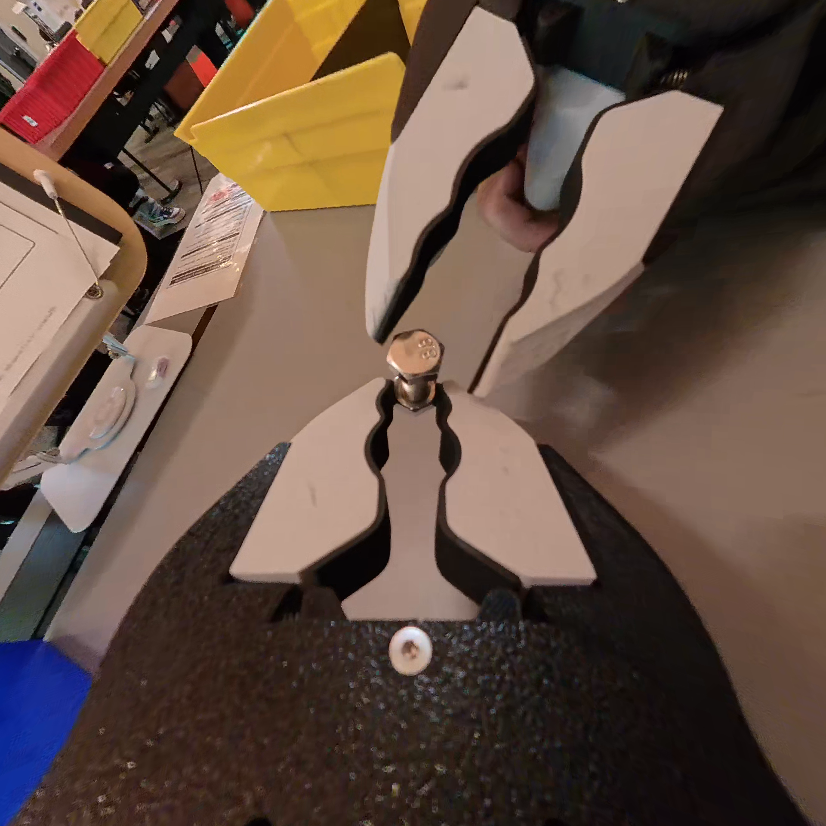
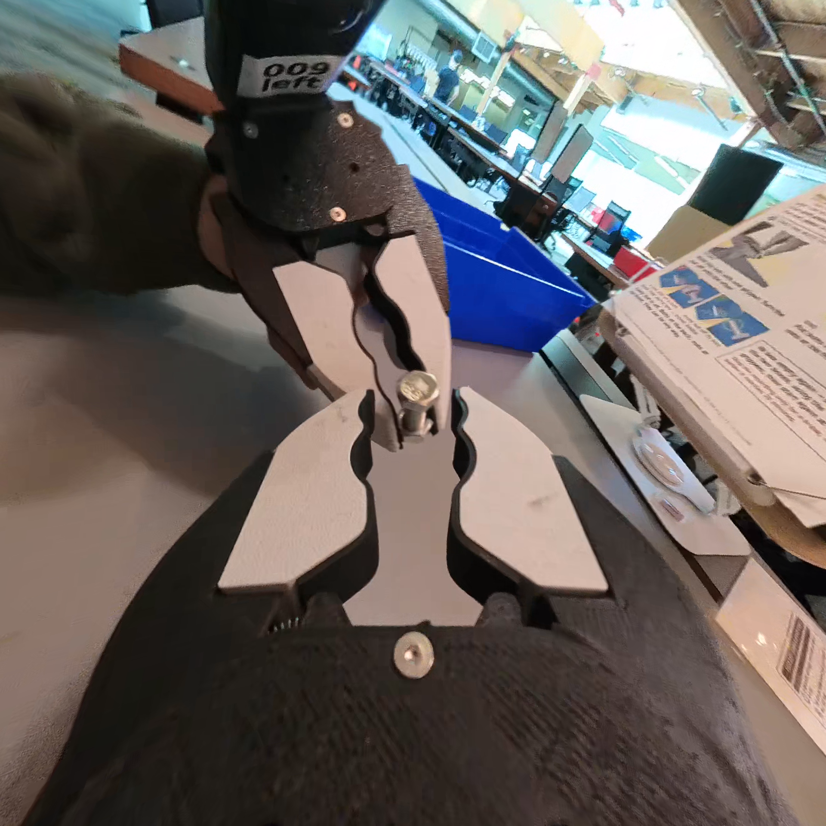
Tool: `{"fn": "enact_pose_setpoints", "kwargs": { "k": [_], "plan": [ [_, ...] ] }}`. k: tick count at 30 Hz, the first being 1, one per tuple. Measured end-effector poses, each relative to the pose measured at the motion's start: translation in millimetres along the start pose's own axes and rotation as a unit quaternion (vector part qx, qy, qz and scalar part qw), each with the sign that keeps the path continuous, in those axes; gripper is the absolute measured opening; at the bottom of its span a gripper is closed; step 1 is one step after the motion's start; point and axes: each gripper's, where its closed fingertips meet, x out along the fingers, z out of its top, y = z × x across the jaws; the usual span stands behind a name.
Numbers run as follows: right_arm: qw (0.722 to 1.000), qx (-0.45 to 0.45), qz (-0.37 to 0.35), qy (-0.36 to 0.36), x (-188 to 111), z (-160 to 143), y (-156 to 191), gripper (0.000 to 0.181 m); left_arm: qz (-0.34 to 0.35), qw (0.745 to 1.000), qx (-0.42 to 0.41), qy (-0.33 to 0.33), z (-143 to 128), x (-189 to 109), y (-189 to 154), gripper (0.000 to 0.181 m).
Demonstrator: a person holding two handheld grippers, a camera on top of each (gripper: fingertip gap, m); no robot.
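The bolt (image 1: pixel 415 371) is a short silver hex-head one, and it stands nearly upright in the left wrist view, long axis running from the shank up to the stamped head, with the head end pointing away from the left gripper (image 1: pixel 413 393) and tipped slightly toward the camera. Its shank sits pinched between the tips of that gripper, whose white fingers are drawn in close around it with only the shank's width between them. In the right wrist view the same bolt (image 2: pixel 418 400) appears head-up at the left gripper's tips (image 2: pixel 415 436).

Just beyond the bolt's head comes the right gripper (image 1: pixel 427 357), its fingers spread apart with nothing between them; one tip sits just beside the head and the other a little off to the side (whether either touches the bolt I cannot tell). From its own view the right gripper (image 2: pixel 411 393) has the bolt between its parted tips.

Below the bolt lies the pale grey table (image 1: pixel 313 290). Beyond the bolt stands a yellow bin (image 1: pixel 290 147), and a blue bin (image 2: pixel 491 286) stands behind the left gripper. Printed sheets (image 2: pixel 737 339) lie to the bolt's side. Farther off is a large workshop hall with rows of tables.
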Motion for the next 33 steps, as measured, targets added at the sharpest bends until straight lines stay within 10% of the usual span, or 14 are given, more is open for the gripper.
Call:
{"fn": "enact_pose_setpoints", "kwargs": {
  "k": [9, 14, 19, 33],
  "plan": [
    [0.999, 0.002, 0.012, 0.035, 3.2, -9.3, 1.5, 0.018, 0.003, 1.000, 0.021, 0.001, -0.3, 3.5, -3.0, 0.018],
    [0.986, 0.138, -0.023, -0.095, -12.6, 22.5, -26.6, 0.018, 0.003, 0.983, -0.123, -0.137, 30.2, -10.4, 13.5, 0.038],
    [0.906, 0.337, -0.014, -0.255, -30.6, 43.4, -51.8, 0.018, -0.065, 0.931, -0.236, -0.270, 59.9, -20.8, 10.5, 0.037],
    [0.884, 0.374, 0.022, -0.280, -23.9, 46.3, -42.5, 0.018, -0.058, 0.912, -0.243, -0.327, 73.3, -33.7, 14.6, 0.012]
  ]
}}
